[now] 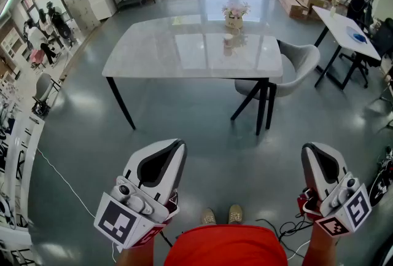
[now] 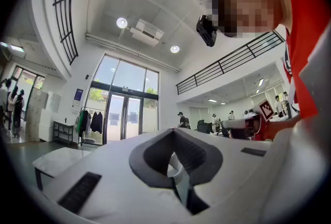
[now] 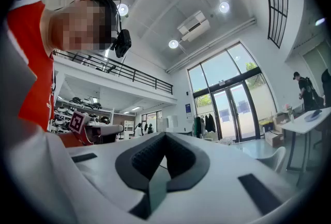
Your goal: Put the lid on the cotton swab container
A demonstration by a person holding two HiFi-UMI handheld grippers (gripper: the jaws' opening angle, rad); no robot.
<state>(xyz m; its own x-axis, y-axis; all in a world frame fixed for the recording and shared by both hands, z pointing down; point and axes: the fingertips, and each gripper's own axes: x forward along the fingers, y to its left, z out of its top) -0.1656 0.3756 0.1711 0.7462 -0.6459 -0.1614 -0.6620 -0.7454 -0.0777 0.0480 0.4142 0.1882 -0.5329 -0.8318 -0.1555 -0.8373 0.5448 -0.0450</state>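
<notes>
In the head view the task looks not yet begun: the left gripper (image 1: 175, 148) and the right gripper (image 1: 311, 152) are held low and close to the person's body, each with its jaws pressed together and nothing in them. The desk (image 1: 184, 53) stands well ahead of both grippers, across a stretch of bare floor (image 1: 196, 129). On its far side, ahead and between the two grippers, sits a flower arrangement (image 1: 235, 13) with a small pale item (image 1: 228, 39) just in front of it. That item may be the cotton swab container, but it is too small to tell, and no lid can be picked out. Finding both pieces, grasping the lid and seating it all appear to remain. A chair (image 1: 295, 65) is tucked in at the desk's right end, ahead of the right gripper, and cables (image 1: 276, 228) lie on the floor between the grippers near the person's feet. The left gripper view shows the left gripper (image 2: 180, 176) closed on nothing, with a desk corner (image 2: 57, 161) off to its left and open hall beyond. The right gripper view shows the right gripper (image 3: 155, 179) likewise closed and empty, with a second desk (image 3: 310, 119) far to its right.
</notes>
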